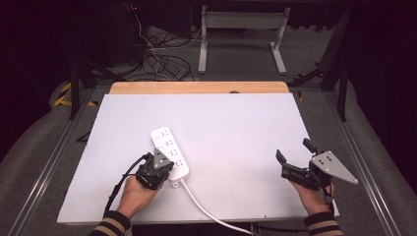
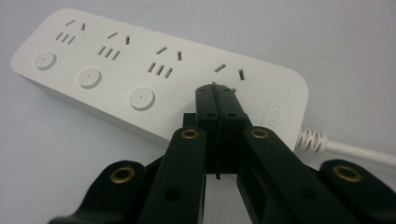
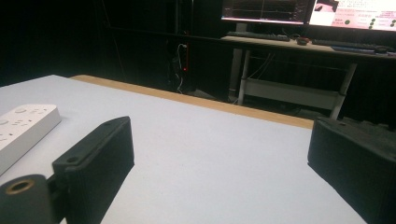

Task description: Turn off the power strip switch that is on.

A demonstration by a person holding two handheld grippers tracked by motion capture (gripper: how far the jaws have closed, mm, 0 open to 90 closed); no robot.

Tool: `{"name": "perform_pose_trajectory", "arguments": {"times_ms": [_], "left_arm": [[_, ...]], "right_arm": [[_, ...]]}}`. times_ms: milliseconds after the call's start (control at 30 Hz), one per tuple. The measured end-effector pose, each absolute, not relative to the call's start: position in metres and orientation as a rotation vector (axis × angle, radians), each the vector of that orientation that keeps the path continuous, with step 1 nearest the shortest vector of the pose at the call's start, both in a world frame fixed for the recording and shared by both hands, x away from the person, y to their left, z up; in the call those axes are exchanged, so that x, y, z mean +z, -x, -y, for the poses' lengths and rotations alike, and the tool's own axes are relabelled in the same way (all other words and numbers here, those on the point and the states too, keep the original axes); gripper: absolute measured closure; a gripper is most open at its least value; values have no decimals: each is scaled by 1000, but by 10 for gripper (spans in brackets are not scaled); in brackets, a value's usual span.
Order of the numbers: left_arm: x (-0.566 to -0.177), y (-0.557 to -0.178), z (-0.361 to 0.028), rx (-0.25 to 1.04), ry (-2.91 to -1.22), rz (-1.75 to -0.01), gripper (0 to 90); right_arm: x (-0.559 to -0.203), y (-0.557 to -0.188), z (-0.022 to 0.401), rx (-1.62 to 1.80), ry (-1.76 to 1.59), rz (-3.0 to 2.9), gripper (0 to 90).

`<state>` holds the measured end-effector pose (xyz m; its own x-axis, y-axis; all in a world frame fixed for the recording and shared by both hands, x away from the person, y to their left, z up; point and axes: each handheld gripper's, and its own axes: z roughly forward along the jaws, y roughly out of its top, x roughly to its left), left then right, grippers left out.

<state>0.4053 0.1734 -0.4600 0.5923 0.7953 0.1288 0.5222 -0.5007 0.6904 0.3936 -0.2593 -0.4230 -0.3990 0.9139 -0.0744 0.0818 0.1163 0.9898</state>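
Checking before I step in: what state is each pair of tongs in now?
Left tongs: shut, tips pressed on the power strip, holding nothing.
Right tongs: open, empty.

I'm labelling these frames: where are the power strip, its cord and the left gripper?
power strip (image 1: 169,147), high view, its top face.
cord (image 1: 201,206), high view, mid-cable.
left gripper (image 2: 217,95), left gripper view, closed jaw tips.

The long plastic power strip (image 1: 170,153) is white, with pale grey round buttons, dark socket slots and a white cable (image 1: 206,210). The flat counter (image 1: 236,128) is white with a light wooden strip along its far edge. Both tongs, left (image 2: 215,88) and right (image 1: 293,156), are black with brass-coloured rivets. The person's sleeves (image 1: 114,226) are striped dark and tan.
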Motion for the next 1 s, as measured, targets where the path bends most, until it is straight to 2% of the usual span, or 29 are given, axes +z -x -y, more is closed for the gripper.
{"name": "perform_pose_trajectory", "arguments": {"times_ms": [533,600,800,967,1000], "left_arm": [[-460,-405,-174,588,-2208,-1035,898],[-459,-404,-175,626,-2220,-1042,898],[-443,-397,-175,640,-2102,-1017,898],[-417,-388,-186,651,-1943,-999,897],[-406,-380,-193,677,-1858,-1002,897]], "right_arm": [[-423,-394,259,1375,-990,-1625,75],[-422,-394,259,1376,-991,-1624,75],[-422,-394,260,1377,-993,-1619,75],[-421,-394,260,1380,-991,-1616,75],[-422,-394,260,1381,-991,-1618,75]]}}
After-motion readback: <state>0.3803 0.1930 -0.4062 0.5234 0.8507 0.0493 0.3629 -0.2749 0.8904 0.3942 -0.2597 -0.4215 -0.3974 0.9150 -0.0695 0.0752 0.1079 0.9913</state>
